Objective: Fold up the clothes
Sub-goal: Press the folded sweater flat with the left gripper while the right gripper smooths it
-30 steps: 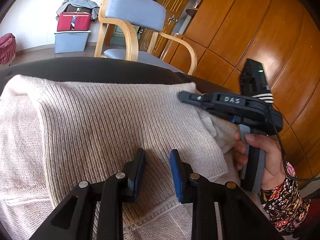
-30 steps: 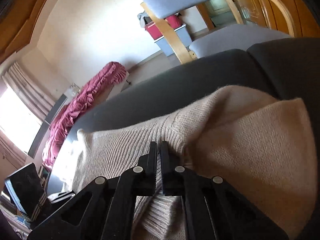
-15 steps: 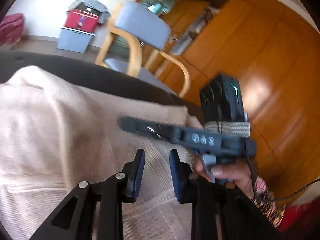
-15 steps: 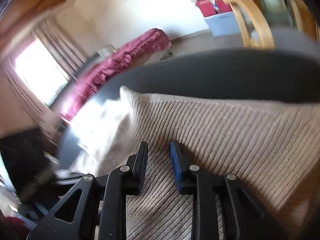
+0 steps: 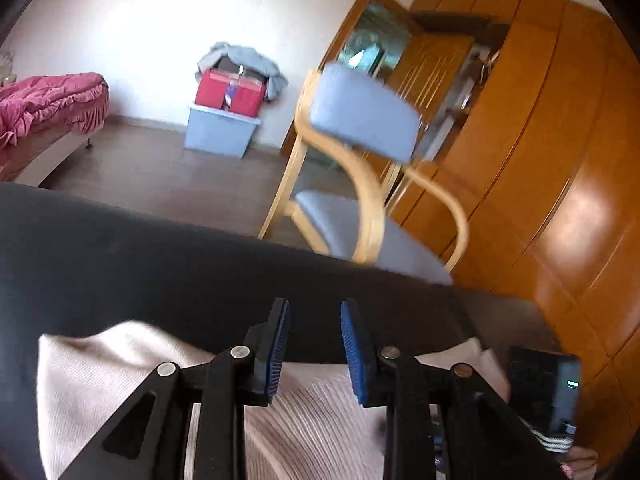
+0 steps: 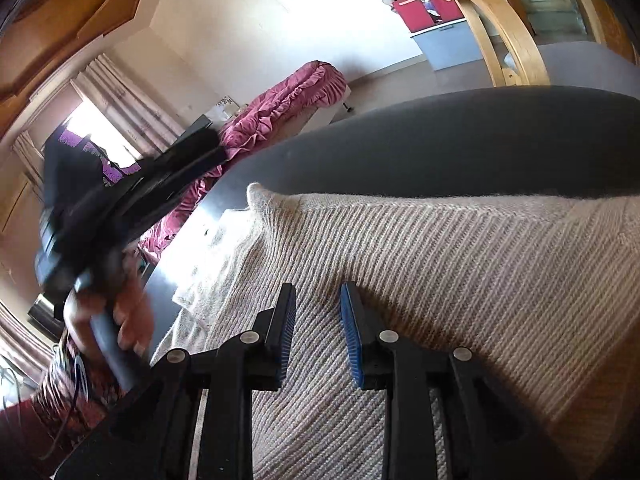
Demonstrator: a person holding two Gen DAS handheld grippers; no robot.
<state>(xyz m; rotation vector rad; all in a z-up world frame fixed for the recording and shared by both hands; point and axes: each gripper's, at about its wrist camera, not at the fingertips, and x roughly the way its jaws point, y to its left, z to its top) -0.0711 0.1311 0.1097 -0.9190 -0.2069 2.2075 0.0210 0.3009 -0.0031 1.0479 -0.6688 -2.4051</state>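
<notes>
The beige sweater (image 6: 420, 264) is lying folded over on the dark couch (image 6: 460, 140). The left gripper (image 5: 312, 344) and right gripper (image 6: 318, 332) are hovering above it, fingers spread, holding nothing.

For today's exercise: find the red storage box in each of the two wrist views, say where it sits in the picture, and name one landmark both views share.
Left wrist view: the red storage box sits upper centre-left, on a pale blue bin against the far wall.
Right wrist view: the same box is at the top right, partly behind the wooden chair frame.
Shared landmark: the blue-cushioned wooden armchair.
</notes>
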